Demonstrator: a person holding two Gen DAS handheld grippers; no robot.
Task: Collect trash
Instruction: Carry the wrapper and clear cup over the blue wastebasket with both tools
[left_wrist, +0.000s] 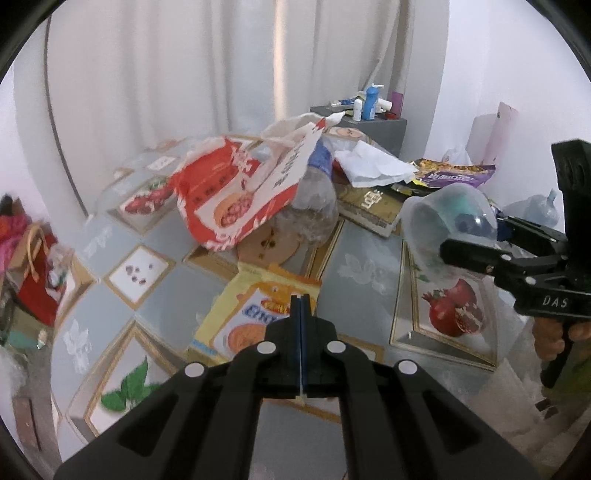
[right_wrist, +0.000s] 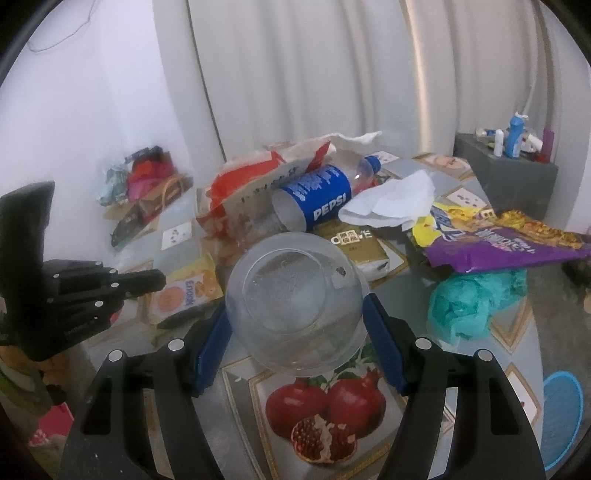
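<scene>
Between the blue pads of the right gripper (right_wrist: 297, 325) sits a clear plastic cup (right_wrist: 295, 299), tipped so its round base faces the right wrist camera; the fingers stand wide and press its sides, holding it above the table (right_wrist: 517, 321) with its pomegranate-print cloth. From the left wrist view the same cup (left_wrist: 447, 225) hangs at the right, its open mouth turned left, with the right gripper (left_wrist: 476, 247) clamped on it and a hand (left_wrist: 561, 336) on the grip below.

The left gripper (left_wrist: 301, 310) is closed tight, pads together with nothing between them, poised over a yellow snack packet (left_wrist: 255, 310) that lies flat on the near part of the table. In the right wrist view that gripper (right_wrist: 147, 282) shows at the left, just beside the same packet (right_wrist: 188, 295).

Farther back lies the heap of trash: a red and white snack bag (right_wrist: 236, 192) at the left, a Pepsi bottle (right_wrist: 317, 199) on its side against it, crumpled white paper (right_wrist: 391, 201) just right of the bottle, a gold box (right_wrist: 358, 245) beneath them, and a purple wrapper (right_wrist: 509, 245) at the right. A bunched teal plastic bag (right_wrist: 469, 302) rests near the right gripper, on the right. A grey cabinet (right_wrist: 509, 177) with small bottles stands far right.
</scene>
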